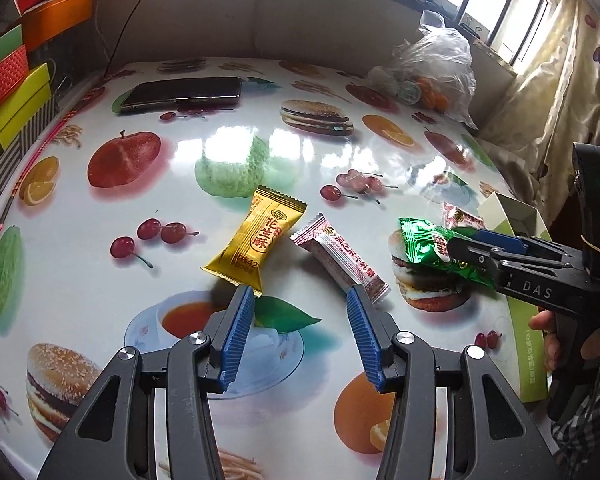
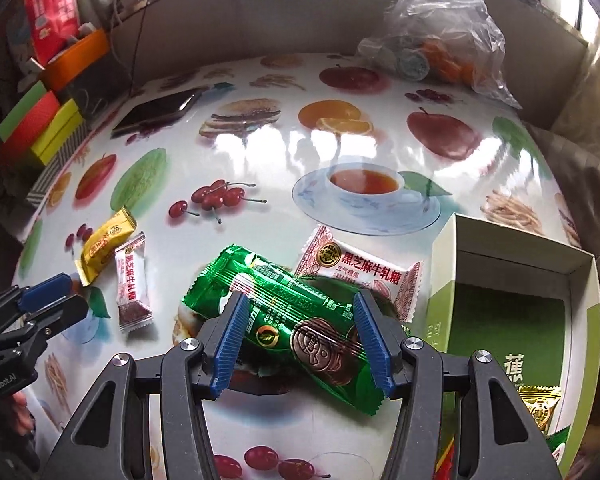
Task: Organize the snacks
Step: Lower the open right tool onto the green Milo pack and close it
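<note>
- We see the left gripper (image 1: 300, 300) with its blue pads spread and nothing between them; it is tilted down over the glossy table (image 1: 228, 152) printed with fruit and burgers.
- Just ahead of its left fingertip lies a yellow candy packet (image 1: 256, 240); just ahead of its right fingertip lies a white-and-red candy bar (image 1: 340, 256). The two wrappers lie side by side, close together.
- We see the right gripper (image 2: 298, 312) straddling a green snack packet (image 2: 284, 312). Its pads stand at the packet's two long edges — we cannot tell whether they press on it. From the left wrist view the packet appears at the fingertips, above a printed burger.
- Beyond the right gripper's tips, partly under the green packet, lies a white-and-red sesame nougat packet (image 2: 364, 272).
- To the right of the right gripper stands an open green-and-white box (image 2: 512, 308); a yellow wrapper (image 2: 540, 404) shows at its near end.
- Far ahead of both grippers: a dark phone (image 1: 180, 94) to the left, a clear plastic bag (image 1: 432, 68) of items to the right.
- A hand (image 1: 548, 340) grips the right gripper's handle.
</note>
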`<state>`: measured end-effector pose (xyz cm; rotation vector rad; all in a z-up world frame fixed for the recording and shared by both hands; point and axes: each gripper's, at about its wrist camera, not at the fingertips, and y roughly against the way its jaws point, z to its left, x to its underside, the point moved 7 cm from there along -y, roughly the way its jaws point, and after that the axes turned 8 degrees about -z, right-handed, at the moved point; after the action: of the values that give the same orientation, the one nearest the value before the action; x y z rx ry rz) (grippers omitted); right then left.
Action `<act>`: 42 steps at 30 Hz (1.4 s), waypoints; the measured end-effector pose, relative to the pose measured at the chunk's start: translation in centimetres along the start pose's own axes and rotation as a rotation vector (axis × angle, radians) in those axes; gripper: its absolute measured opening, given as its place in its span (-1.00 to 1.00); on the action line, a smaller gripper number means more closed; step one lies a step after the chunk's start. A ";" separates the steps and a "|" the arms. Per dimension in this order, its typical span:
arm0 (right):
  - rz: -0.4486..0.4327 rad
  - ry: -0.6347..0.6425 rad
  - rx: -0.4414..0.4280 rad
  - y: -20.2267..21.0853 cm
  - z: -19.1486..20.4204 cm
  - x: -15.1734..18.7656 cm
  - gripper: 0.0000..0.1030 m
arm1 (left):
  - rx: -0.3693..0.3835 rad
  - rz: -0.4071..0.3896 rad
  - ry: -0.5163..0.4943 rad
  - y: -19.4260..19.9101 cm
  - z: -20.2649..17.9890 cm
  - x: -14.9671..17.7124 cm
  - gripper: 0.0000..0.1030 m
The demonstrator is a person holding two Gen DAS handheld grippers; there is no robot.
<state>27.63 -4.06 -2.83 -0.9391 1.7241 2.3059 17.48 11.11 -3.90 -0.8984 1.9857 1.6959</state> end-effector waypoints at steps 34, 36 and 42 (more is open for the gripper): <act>-0.013 0.077 0.082 -1.4 2.6 1.1 -0.11 | 0.031 0.022 0.020 -2.1 -1.9 -1.6 -0.03; -0.016 0.066 0.089 -1.2 2.6 1.2 -0.16 | 0.021 0.029 0.022 -2.5 -2.0 -1.5 -0.03; -0.028 0.042 0.108 -0.7 2.5 1.8 -0.23 | -0.017 0.054 -0.011 -3.7 -2.4 -1.2 -0.03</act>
<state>25.49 -2.05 -3.91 -0.9917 1.8189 2.1668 21.12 8.75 -5.35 -0.8460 2.0082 1.7457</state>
